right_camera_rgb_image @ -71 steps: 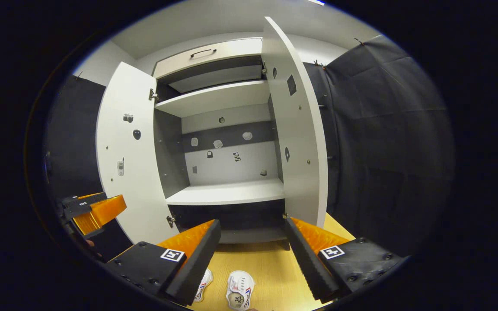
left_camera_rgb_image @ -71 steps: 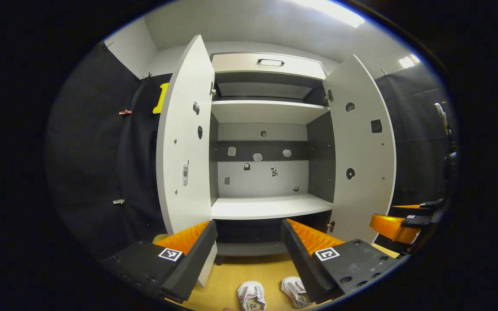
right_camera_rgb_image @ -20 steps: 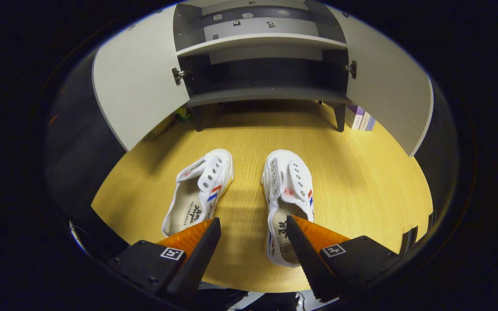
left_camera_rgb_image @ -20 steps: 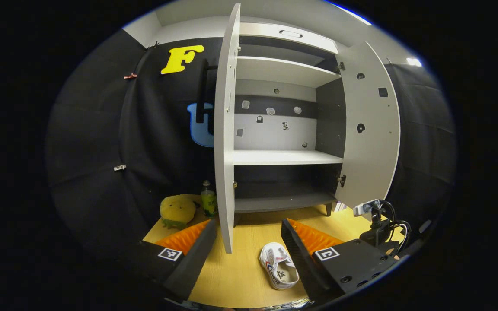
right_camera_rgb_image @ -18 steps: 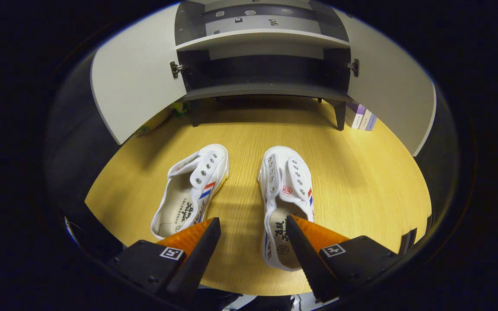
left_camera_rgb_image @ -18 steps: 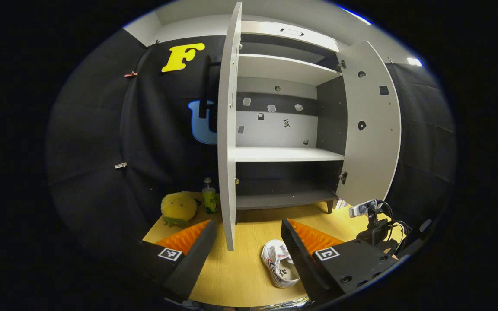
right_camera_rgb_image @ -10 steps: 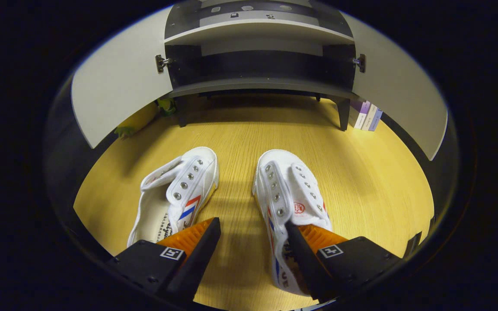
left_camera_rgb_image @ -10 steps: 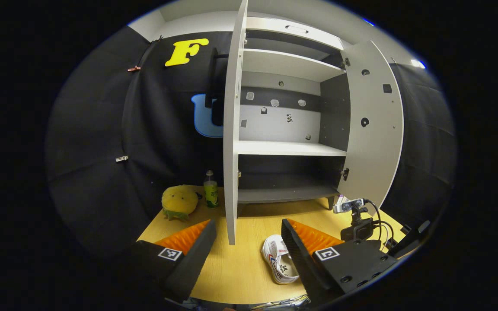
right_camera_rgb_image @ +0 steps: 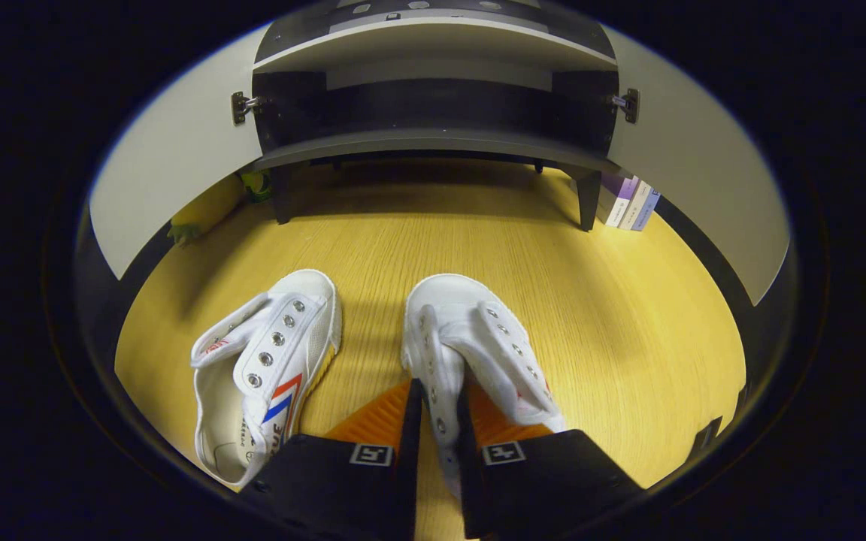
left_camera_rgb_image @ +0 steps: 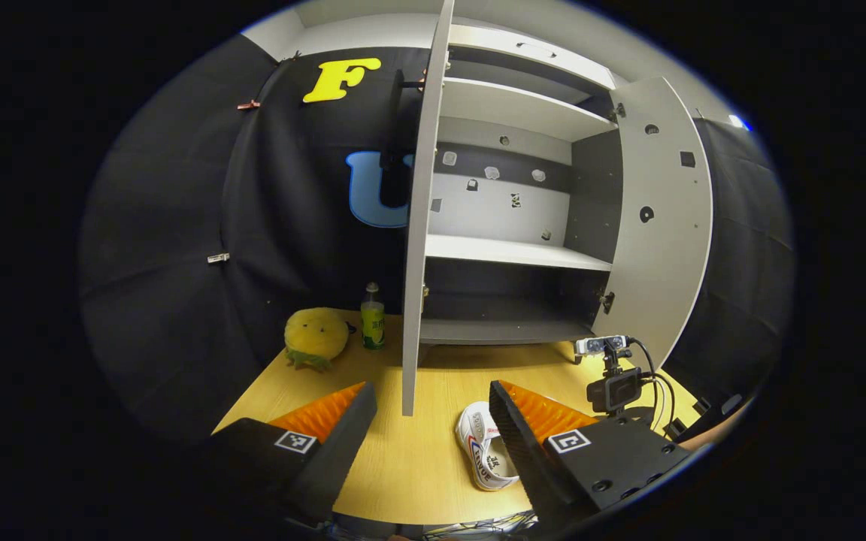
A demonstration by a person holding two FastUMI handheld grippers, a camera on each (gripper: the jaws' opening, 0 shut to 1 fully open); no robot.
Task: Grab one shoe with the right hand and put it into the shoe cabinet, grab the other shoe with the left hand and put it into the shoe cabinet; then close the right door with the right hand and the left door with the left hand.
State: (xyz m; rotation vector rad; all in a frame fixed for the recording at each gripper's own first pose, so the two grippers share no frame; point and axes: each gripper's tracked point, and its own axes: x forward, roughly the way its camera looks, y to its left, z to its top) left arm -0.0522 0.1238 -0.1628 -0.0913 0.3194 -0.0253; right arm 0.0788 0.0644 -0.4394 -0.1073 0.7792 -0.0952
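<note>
shoe (right_camera_rgb_image: pixel 470 338)'s left flap is clamped by right gripper (right_camera_rgb_image: pixel 439 421); left gripper (left_camera_rgb_image: pixel 433 406) gapes apart above the floor (left_camera_rgb_image: pixel 418 466).

Nothing here is sharp enough to read. In the right gripper view, the left shoe (right_camera_rgb_image: pixel 267 376) at seven o'clock has dark lettering under its red and blue stripes, and it is too small to make out. The right shoe (right_camera_rgb_image: pixel 478 330) at six shows only blurred marks. In the left gripper view, the bottle (left_camera_rgb_image: pixel 372 324) at nine has a blurred label. The left gripper (left_camera_rgb_image: pixel 433 394) and the right gripper (right_camera_rgb_image: pixel 439 391) both carry square black-and-white code tags.

Two white shoes (right_camera_rgb_image: pixel 264 376) (right_camera_rgb_image: pixel 470 338); one shoe cabinet (left_camera_rgb_image: pixel 523 252), two doors (left_camera_rgb_image: pixel 418 225) (left_camera_rgb_image: pixel 662 218); one bottle (left_camera_rgb_image: pixel 372 324); one yellow plush toy (left_camera_rgb_image: pixel 316 336).
</note>
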